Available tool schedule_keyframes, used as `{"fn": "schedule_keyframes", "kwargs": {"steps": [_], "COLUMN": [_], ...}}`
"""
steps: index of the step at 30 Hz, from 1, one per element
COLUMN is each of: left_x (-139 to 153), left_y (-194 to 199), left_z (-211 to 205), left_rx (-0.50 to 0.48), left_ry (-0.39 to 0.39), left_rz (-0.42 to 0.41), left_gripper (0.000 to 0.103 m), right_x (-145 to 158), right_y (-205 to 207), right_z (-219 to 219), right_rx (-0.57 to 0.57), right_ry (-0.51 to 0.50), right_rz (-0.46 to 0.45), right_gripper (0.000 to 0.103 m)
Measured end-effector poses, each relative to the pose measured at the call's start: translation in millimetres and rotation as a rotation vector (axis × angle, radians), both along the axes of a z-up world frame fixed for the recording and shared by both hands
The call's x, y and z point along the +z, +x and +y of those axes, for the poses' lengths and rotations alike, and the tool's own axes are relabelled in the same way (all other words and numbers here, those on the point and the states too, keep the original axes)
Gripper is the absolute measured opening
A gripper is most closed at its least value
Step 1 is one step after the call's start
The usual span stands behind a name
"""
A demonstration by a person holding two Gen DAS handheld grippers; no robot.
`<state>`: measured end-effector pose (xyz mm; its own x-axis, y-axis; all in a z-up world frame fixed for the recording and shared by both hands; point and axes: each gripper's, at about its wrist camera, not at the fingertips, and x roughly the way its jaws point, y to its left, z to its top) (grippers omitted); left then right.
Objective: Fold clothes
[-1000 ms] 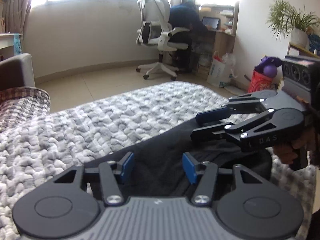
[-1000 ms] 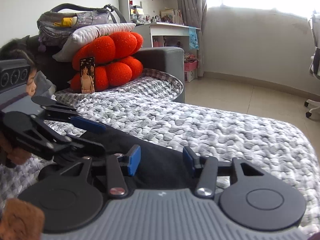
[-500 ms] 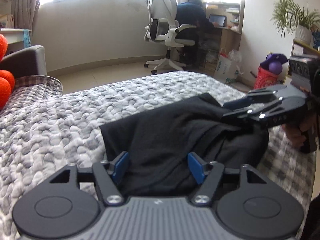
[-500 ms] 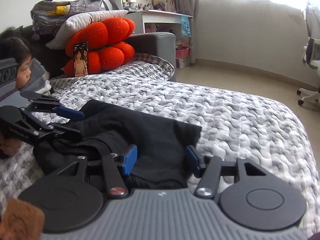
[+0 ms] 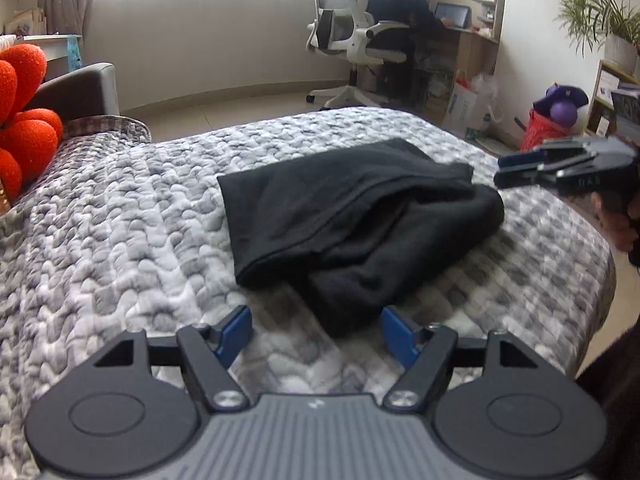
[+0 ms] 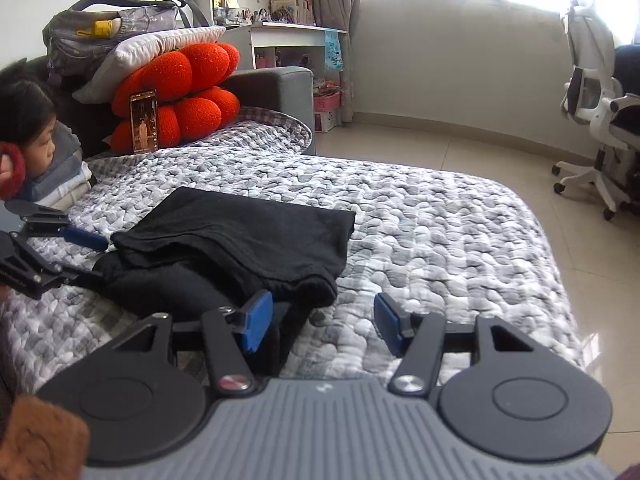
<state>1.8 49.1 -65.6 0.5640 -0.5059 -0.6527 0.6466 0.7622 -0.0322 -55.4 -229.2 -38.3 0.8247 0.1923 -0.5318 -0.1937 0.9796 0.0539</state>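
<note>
A black garment (image 5: 352,216) lies folded in a loose bundle on the grey-and-white quilted bed cover (image 5: 120,216). It also shows in the right wrist view (image 6: 236,256). My left gripper (image 5: 316,334) is open and empty, just short of the garment's near edge. My right gripper (image 6: 320,322) is open and empty, with its left finger beside the garment's corner. In the left wrist view the right gripper (image 5: 504,170) hovers at the garment's right side. In the right wrist view the left gripper (image 6: 94,256) sits at the garment's left side.
Orange cushions (image 6: 180,92) with a phone (image 6: 143,120) leaning on them sit at the sofa end. A child's head (image 6: 28,136) is at the far left. A white office chair (image 5: 352,44), a desk and a red bucket (image 5: 540,132) stand on the floor beyond the bed.
Both grippers have pulled back from the garment, which earlier lay between their fingers. The garment now lies free on the bed in front of them.
</note>
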Motion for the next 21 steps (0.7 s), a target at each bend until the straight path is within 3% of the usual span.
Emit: {"fn": "schedule_keyframes", "kwargs": {"steps": [3, 8, 14, 17, 21], "left_x": [7.1, 33.7, 48.2, 41.0, 20.3], "left_y": [-6.2, -0.5, 28.7, 45.0, 57.9], "left_z": [3.7, 3.7, -14.5, -20.2, -15.6], "left_rx": [0.015, 0.058, 0.198, 0.283, 0.399], "left_ry": [0.011, -0.053, -0.033, -0.052, -0.155], "left_rz": [-0.004, 0.024, 0.099, 0.15, 0.255], "left_gripper": [0.073, 0.073, 0.073, 0.073, 0.073], "right_x": [9.3, 23.9, 30.4, 29.9, 27.7], "right_y": [-6.6, -4.5, 19.2, 35.8, 54.0], "right_z": [2.2, 20.1, 38.1, 39.5, 35.6], "right_rx": [-0.002, 0.001, -0.08, -0.126, -0.19], "right_ry": [-0.007, -0.047, -0.075, -0.029, 0.105], "right_rz": [-0.006, -0.003, 0.079, 0.153, 0.209], "right_gripper": [0.061, 0.065, 0.068, 0.068, 0.07]}}
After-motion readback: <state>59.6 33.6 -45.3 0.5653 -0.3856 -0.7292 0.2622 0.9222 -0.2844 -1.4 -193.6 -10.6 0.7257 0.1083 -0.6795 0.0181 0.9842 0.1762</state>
